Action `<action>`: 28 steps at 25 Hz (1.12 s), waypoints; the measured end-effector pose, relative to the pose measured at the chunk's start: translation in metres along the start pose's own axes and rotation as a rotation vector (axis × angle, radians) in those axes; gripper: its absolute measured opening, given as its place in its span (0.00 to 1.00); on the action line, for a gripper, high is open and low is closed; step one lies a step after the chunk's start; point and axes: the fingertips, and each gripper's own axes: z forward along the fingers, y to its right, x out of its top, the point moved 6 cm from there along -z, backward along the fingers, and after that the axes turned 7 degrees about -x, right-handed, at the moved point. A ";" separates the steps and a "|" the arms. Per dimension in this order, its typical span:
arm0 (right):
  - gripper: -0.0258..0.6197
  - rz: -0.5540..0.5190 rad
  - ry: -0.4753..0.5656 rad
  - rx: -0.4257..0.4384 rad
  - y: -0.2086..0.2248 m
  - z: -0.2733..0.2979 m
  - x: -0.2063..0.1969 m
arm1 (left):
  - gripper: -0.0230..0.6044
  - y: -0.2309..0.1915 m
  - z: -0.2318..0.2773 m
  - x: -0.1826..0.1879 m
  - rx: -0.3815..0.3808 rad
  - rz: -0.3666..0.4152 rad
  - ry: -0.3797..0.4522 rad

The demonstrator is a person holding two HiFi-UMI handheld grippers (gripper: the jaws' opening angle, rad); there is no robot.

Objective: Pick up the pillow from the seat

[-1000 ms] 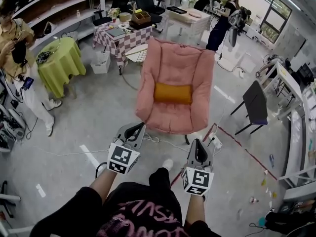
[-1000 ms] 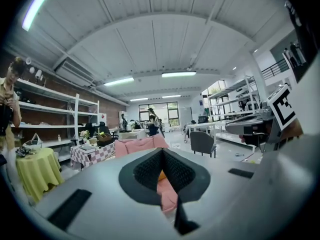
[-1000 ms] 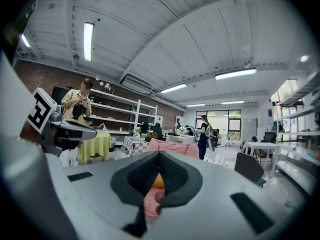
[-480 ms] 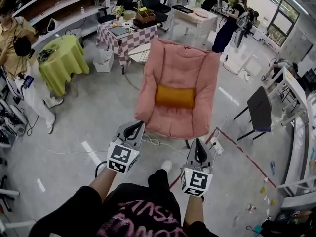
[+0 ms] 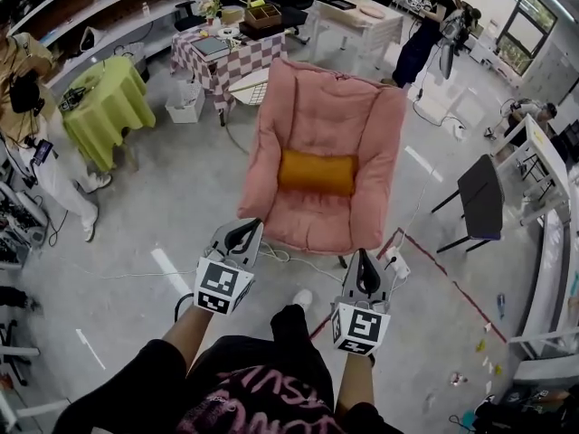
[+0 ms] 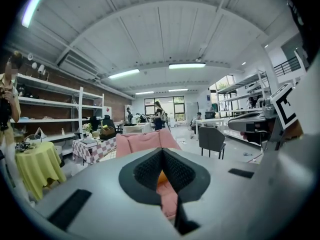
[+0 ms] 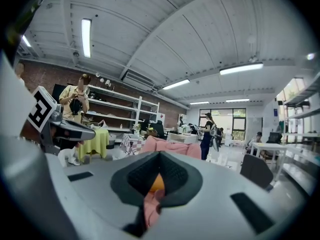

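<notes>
Pink padded chair (image 5: 327, 116) on grey floor (image 5: 181, 208), orange pillow (image 5: 317, 172) lying on its seat

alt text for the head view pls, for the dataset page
An orange pillow lies on the seat of a pink chair on a grey floor. Short of it, a person holds the left tongs and right tongs, both shut and empty, pointing at the chair.
</notes>
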 end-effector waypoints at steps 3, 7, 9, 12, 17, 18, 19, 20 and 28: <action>0.07 -0.019 -0.013 0.002 0.004 0.019 -0.004 | 0.05 -0.006 0.020 -0.002 0.002 -0.009 -0.023; 0.07 -0.013 -0.030 0.009 0.009 0.043 -0.011 | 0.05 -0.011 0.046 -0.007 0.007 -0.015 -0.033; 0.07 -0.007 -0.043 0.006 0.015 0.054 -0.017 | 0.05 -0.014 0.057 -0.009 0.012 -0.019 -0.039; 0.07 0.004 -0.064 -0.003 0.026 0.071 -0.024 | 0.05 -0.017 0.077 -0.008 0.014 -0.026 -0.046; 0.07 0.013 -0.085 0.000 0.044 0.102 -0.028 | 0.05 -0.020 0.112 -0.004 0.006 -0.039 -0.066; 0.07 0.015 -0.085 -0.001 0.049 0.109 -0.028 | 0.05 -0.021 0.120 -0.003 0.010 -0.037 -0.069; 0.07 0.017 -0.084 0.000 0.054 0.117 -0.029 | 0.05 -0.021 0.128 -0.002 0.015 -0.035 -0.072; 0.07 0.018 -0.083 0.004 0.059 0.124 -0.029 | 0.05 -0.022 0.136 0.000 0.021 -0.032 -0.075; 0.07 0.042 -0.082 0.046 0.097 0.183 -0.033 | 0.05 -0.024 0.200 0.013 0.052 -0.028 -0.082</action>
